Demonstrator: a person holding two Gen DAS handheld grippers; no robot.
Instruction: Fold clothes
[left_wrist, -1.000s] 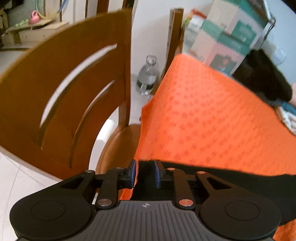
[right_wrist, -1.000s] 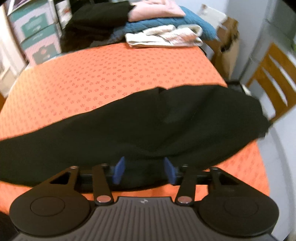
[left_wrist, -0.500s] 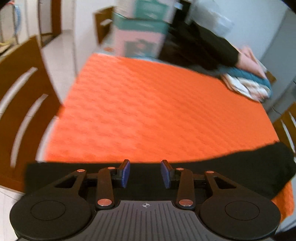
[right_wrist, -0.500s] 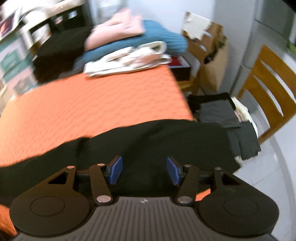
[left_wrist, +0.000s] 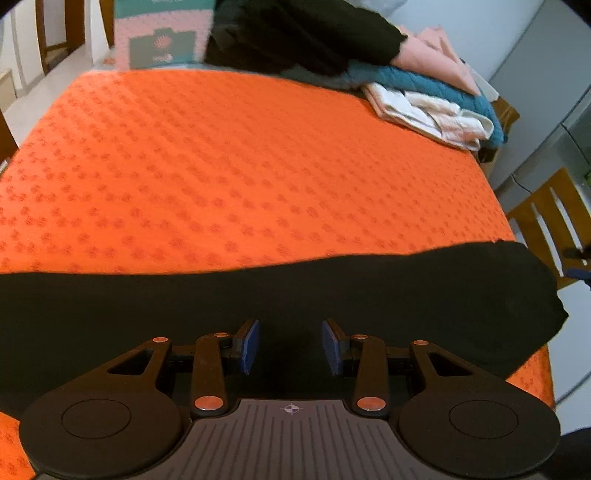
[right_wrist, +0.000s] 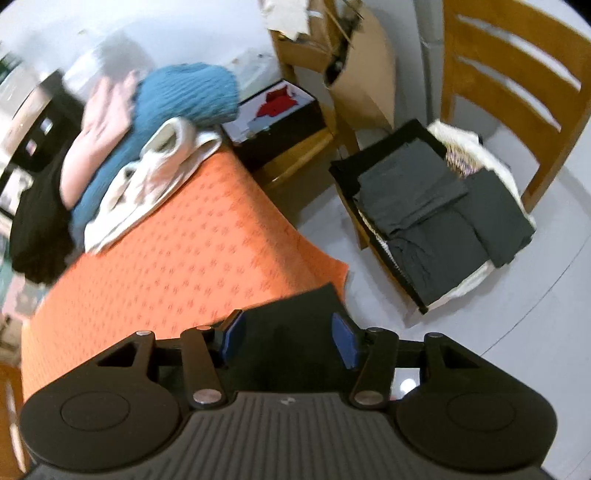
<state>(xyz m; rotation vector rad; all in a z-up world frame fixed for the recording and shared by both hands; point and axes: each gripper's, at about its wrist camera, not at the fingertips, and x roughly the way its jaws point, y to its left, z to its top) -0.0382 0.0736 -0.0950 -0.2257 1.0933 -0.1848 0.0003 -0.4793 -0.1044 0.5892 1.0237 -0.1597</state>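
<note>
We see a black garment (left_wrist: 295, 295) stretched in a long band along the near edge of the table's orange cloth (left_wrist: 240, 166), its right end drooping past the table corner. Our left gripper (left_wrist: 290, 347) hovers over it with its blue pads (left_wrist: 248, 346) spread and nothing between them; our right gripper (right_wrist: 288, 339) stands likewise wide apart above the garment's end (right_wrist: 295, 314), gripping nothing.

We judge the garment laid out or partly folded lengthwise, with further folds and stacking left to do. An unfolded heap waits at the far side: a black piece (left_wrist: 295, 33), a pink one (left_wrist: 432, 55), a teal knit (left_wrist: 424, 83) and a white item (left_wrist: 424, 107).

Only the right wrist view shows what looks like finished work: dark grey folded clothes (right_wrist: 436, 206) piled on the seat of a wooden chair (right_wrist: 517, 92) beside the table, plus a cardboard box (right_wrist: 362, 77) behind. Only the left wrist view shows the garment's full span and the printed carton (left_wrist: 162, 37) at the far-left end of the table.
</note>
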